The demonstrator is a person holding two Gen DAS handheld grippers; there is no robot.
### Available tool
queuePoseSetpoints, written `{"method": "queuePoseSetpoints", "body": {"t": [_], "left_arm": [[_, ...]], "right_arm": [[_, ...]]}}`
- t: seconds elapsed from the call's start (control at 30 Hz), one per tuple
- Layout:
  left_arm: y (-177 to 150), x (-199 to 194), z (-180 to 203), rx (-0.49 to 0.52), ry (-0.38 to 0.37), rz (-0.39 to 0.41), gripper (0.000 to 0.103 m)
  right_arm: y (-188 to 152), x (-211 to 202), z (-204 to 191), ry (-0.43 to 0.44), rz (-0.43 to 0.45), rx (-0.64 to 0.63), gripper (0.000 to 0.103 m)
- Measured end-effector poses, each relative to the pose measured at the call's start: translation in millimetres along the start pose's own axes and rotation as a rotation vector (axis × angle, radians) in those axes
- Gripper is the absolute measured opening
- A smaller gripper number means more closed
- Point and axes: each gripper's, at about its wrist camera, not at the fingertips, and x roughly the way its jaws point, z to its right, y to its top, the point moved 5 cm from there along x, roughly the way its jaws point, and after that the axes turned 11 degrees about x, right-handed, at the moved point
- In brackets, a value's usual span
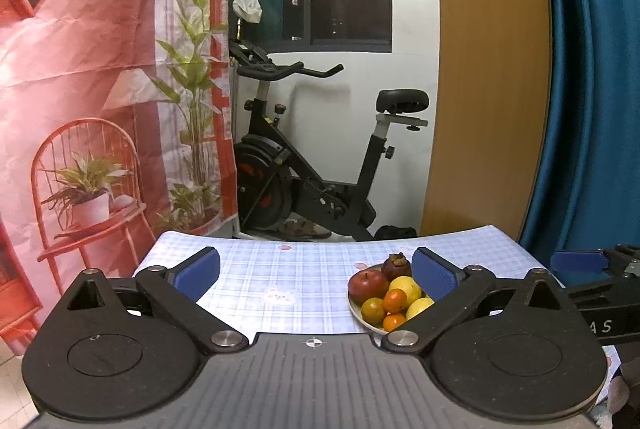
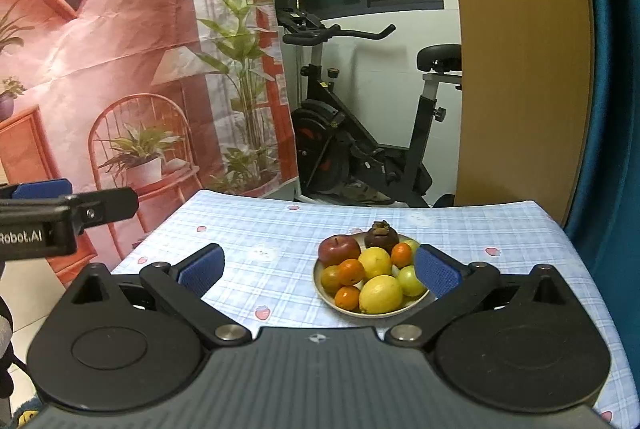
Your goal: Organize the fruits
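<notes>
the left gripper (image 1: 316, 275) has its jaws spread wide with nothing between the blue pads; only the checked cloth of the surface (image 1: 256, 269) shows in the gap. the plate (image 1: 354, 309) of fruit lies just inside its right-hand jaw, partly hidden behind that pad, and no pad touches it.

the right gripper (image 2: 318, 269) also stands wide open and empty. from its own view the plate (image 2: 320, 291) lies ahead between the jaws, nearer the right-hand one, whose pad overlaps the plate's far-right rim in the picture; whether it touches cannot be told.

on the plate, a red apple (image 2: 339, 249) sits at the back left, towards the left-hand jaw. a dark mangosteen (image 2: 382, 235) sits at the back, beyond the right-hand jaw's tip. two yellow lemons (image 2: 380, 293) fill the middle and front. small oranges (image 2: 351, 271) are tucked among them, and a greenish fruit (image 2: 410, 281) lies just beside the right-hand pad. the fruits are heaped, touching one another.

the rest of the surface ahead of the left-hand jaws is bare cloth with small printed strawberries. beyond the surface's far edge stands an exercise bike (image 2: 360, 133), with a printed backdrop (image 2: 140, 69) to the left of the jaws and a blue curtain (image 1: 592, 89) to the right.
</notes>
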Motion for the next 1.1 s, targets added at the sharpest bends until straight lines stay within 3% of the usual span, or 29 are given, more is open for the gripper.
{"method": "queuePoseSetpoints", "body": {"t": [1.1], "left_arm": [[1,-15,2,-0.034,0.022,0.029,0.103]], "right_arm": [[0,-5,1,0.002,0.004,0.007,0.103]]}}
